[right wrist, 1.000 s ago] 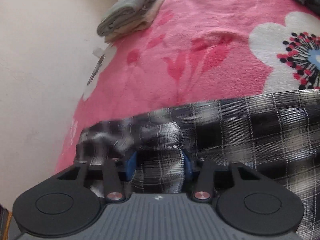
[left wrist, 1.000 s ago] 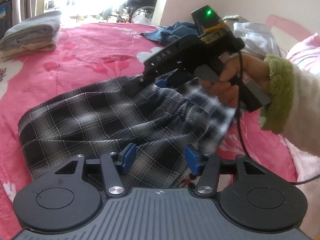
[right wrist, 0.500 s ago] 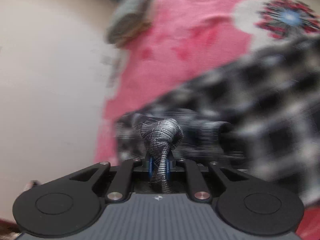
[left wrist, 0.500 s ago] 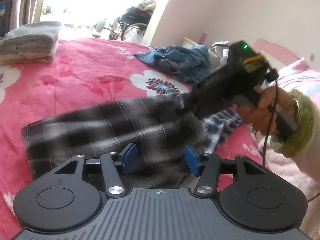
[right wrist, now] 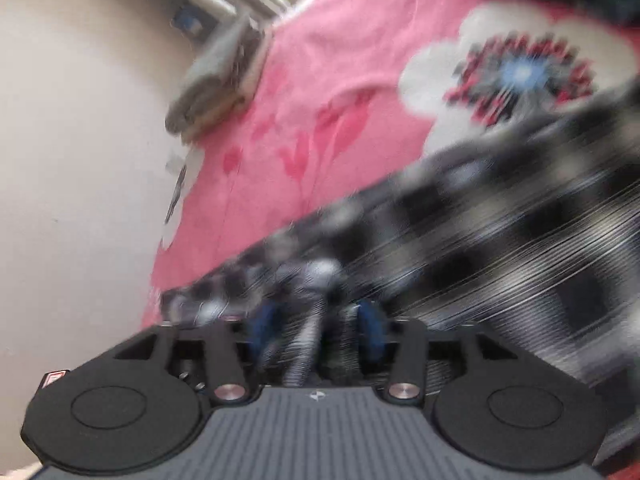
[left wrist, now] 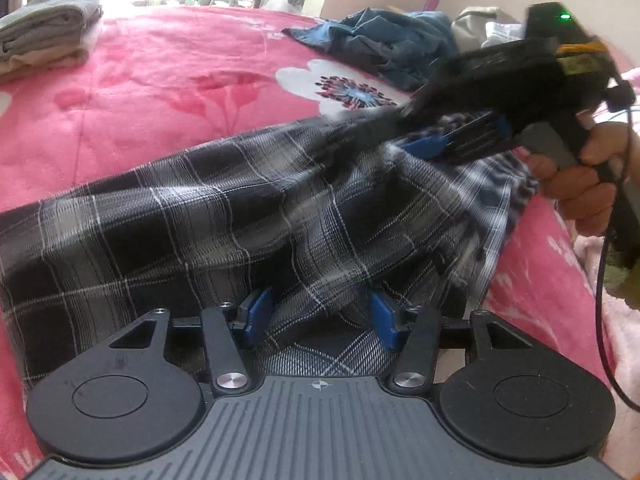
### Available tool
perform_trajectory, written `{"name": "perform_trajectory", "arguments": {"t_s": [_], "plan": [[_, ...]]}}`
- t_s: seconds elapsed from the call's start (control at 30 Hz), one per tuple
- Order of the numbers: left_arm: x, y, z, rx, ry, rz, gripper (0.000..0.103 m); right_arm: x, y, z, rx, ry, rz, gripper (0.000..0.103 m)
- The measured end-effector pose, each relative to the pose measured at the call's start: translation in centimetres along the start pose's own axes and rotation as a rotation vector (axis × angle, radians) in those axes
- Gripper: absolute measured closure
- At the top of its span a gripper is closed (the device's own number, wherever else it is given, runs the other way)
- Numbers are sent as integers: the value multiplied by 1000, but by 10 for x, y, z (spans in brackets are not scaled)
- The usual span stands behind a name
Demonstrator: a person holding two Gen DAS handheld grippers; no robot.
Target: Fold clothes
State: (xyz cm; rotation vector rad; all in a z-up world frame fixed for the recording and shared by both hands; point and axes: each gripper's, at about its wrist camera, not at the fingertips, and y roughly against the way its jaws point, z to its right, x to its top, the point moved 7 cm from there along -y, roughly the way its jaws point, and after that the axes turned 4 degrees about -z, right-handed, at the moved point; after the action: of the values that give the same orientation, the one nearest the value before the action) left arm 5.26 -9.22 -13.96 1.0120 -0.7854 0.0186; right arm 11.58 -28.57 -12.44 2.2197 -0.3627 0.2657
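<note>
A black, grey and white plaid garment (left wrist: 248, 216) lies across the pink floral blanket (left wrist: 160, 92), spread long from the blanket's near left edge toward the white flower printed on it. Its left part lies fairly flat on the blanket, with a straight folded edge along the far side. Its right part is lifted and rumpled into diagonal creases, and a lighter, finer-checked layer shows at the right end. In the right wrist view the same cloth is streaked with motion blur, a bunched fold of it rising just below the white flower, so its finer shape there cannot be told.
</note>
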Motion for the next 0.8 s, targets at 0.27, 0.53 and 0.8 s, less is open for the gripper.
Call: {"name": "perform_trajectory", "arguments": {"t_s": [0.27, 0.53, 0.8], "plan": [[-11, -15, -1, 38, -3, -40, 50, -20, -7, 30, 98, -140, -39, 31], [-14, -18, 3, 60, -33, -38, 49, -38, -6, 41, 261, -264, -88, 21], [-14, -21, 2, 60, -38, -35, 49, -27, -32, 11, 207, -141, -175, 7]]}}
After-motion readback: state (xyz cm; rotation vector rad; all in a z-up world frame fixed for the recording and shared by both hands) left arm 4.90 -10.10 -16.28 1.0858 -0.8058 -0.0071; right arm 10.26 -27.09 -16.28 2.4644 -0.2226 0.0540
